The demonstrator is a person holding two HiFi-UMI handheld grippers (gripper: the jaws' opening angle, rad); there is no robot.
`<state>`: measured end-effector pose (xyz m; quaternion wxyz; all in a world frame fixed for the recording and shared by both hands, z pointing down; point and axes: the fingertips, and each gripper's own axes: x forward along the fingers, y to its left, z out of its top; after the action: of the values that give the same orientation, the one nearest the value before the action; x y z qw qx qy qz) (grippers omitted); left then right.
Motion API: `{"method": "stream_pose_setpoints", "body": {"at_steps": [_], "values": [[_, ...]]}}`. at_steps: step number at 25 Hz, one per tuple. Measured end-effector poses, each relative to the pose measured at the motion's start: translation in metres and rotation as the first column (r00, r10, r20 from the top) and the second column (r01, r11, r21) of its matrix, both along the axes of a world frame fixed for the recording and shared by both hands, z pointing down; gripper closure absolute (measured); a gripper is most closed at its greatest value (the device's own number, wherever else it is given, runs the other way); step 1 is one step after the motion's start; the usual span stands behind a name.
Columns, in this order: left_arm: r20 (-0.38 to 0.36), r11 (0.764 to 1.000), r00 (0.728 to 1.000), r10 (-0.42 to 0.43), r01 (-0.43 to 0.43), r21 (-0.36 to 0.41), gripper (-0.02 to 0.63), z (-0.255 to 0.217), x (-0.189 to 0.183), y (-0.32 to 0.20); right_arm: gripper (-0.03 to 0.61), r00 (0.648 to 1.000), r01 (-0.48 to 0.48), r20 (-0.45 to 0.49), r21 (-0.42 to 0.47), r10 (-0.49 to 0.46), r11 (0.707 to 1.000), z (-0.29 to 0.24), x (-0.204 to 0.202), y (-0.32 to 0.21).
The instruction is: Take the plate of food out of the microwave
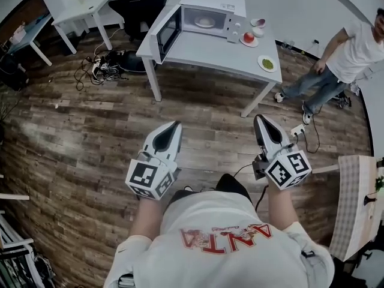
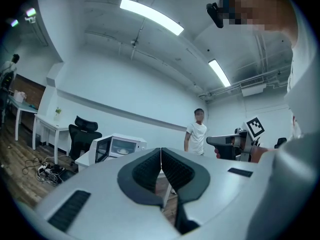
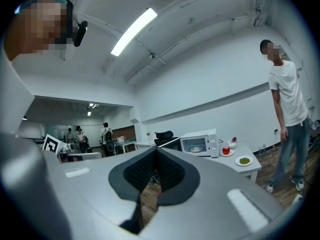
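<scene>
The white microwave [image 1: 207,18] stands on a white table [image 1: 204,51] across the room, its door [image 1: 169,32] swung open to the left. Inside lies a pale plate of food [image 1: 204,23]. The microwave [image 2: 120,146] and its plate [image 2: 122,150] show small in the left gripper view, and likewise the microwave [image 3: 199,143] and plate [image 3: 196,148] in the right gripper view. Both grippers are held level over the wooden floor, far short of the table. My left gripper [image 1: 175,125] is shut with nothing in it, and so is my right gripper [image 1: 260,119].
On the table right of the microwave sit a red apple on a plate [image 1: 248,38], a small bowl [image 1: 258,23] and a plate of green food [image 1: 267,63]. A person [image 1: 342,62] stands right of the table. A black chair [image 1: 135,2], a desk [image 1: 81,8] and floor cables [image 1: 99,65] lie left.
</scene>
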<state>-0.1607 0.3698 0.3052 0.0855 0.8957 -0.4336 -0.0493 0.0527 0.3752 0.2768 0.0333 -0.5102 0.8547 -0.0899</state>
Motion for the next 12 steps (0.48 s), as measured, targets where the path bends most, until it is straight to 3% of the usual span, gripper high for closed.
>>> {"method": "stream_pose_setpoints", "body": {"at_steps": [12], "values": [[0.021, 0.999, 0.999, -0.044, 0.044, -0.009, 0.601, 0.008, -0.015, -0.054, 0.578, 0.998, 0.062, 0.022, -0.007, -0.062, 0.998, 0.007, -0.020, -0.076]]}}
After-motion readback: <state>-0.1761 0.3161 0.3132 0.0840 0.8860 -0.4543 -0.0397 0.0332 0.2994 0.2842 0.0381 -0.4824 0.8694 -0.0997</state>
